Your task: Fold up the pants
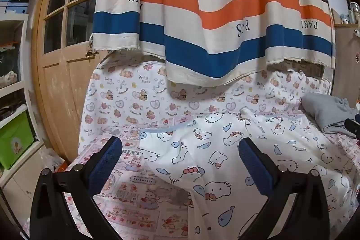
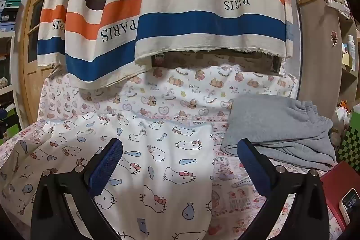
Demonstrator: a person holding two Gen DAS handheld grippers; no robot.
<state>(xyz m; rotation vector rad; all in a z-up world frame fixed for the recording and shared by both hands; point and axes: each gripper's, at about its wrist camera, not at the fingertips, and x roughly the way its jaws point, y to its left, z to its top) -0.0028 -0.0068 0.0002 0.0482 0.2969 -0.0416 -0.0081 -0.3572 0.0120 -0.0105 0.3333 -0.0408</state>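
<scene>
Both my grippers were spread wide and empty. The left gripper [image 1: 180, 154] hovered over the near-left part of the pants [image 1: 225, 161]; the right gripper [image 2: 180, 154] hovered over their right side.

The pants [image 2: 157, 150] lay spread on the pink printed bed sheet [image 2: 238, 192], in a white cat-and-fish print. A blue-trimmed edge [image 1: 162, 129] ran along the far side, in front of the bear-print cover [image 1: 135, 100]. I took that edge for the waistband, but the fisheye warp left me unsure. The right edge ran straight toward me, well apart from the folded grey sweatpants [image 2: 281, 127]. In the left view a ridge ran down the middle, so the cloth wasn't flat.

Handling call: thin woven cotton, by the look of it. Light, limp, no stiffness, not fragile, and likely to grip the rough finger pads [image 1: 105, 163] fine. A pinch in the middle would have bunched it and dragged the sheet.

Best hold: pinch the edges, one layer stack per gripper. Left on the near-left hem corner, right on the straight right edge, both low to the bed. Lift evenly or the slack side would sag and skew the fold. Keep clear of the striped curtain [image 1: 213, 15] hanging over the far side.
</scene>
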